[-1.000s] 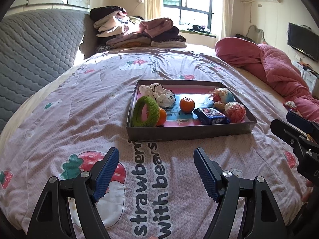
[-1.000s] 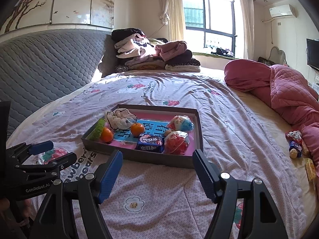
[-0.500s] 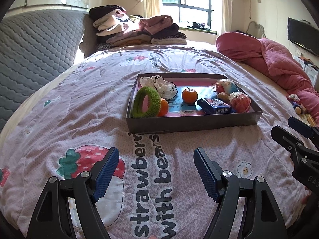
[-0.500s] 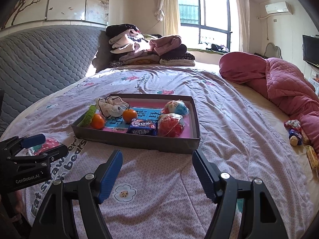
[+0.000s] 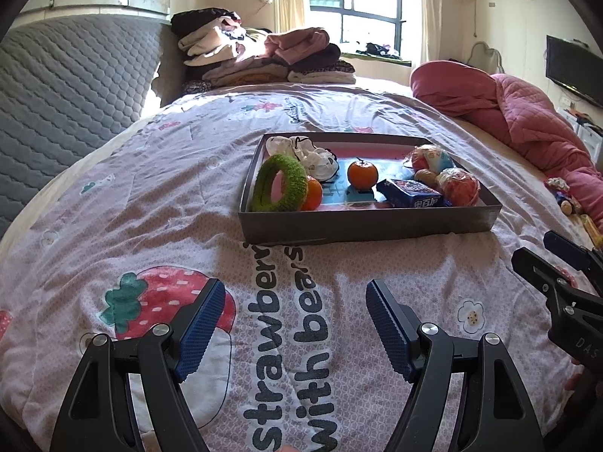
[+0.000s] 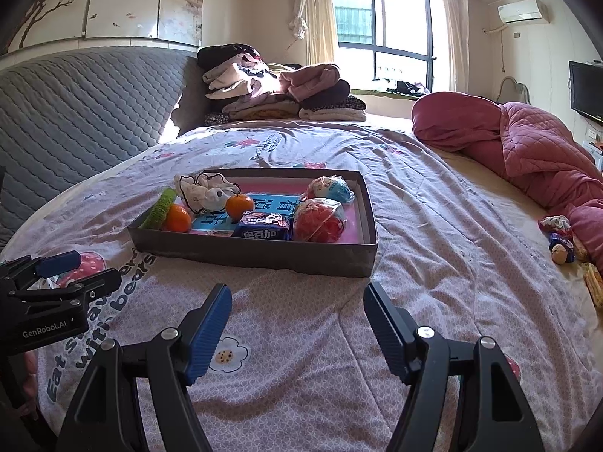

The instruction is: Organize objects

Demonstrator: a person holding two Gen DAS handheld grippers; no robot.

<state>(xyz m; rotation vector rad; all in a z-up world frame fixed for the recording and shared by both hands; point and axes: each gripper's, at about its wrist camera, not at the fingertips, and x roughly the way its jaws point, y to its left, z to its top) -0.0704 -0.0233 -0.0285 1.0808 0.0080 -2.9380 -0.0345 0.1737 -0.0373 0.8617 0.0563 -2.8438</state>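
A shallow grey box [image 5: 369, 222] [image 6: 264, 254] sits on the bed. It holds a green knitted ring [image 5: 278, 182] [image 6: 160, 207], two oranges [image 5: 362, 174] [image 6: 178, 218], a white cloth scrunchie [image 5: 316, 156] [image 6: 205, 190], a blue snack packet [image 5: 410, 193] [image 6: 264, 226] and two wrapped balls [image 5: 458, 186] [image 6: 320, 220]. My left gripper [image 5: 296, 324] is open and empty, short of the box. My right gripper [image 6: 297, 326] is open and empty, near the box's front right corner.
The pink printed bedspread [image 5: 150, 207] covers the bed. A grey quilted headboard [image 5: 56, 86] is at left. Folded clothes [image 5: 264, 56] are stacked at the far end. A pink quilt [image 6: 527, 150] and small toys [image 6: 559, 241] lie at right.
Both grippers have moved closer to the box, which now looks larger in both views. The jaws stay open. The box's contents have not moved.
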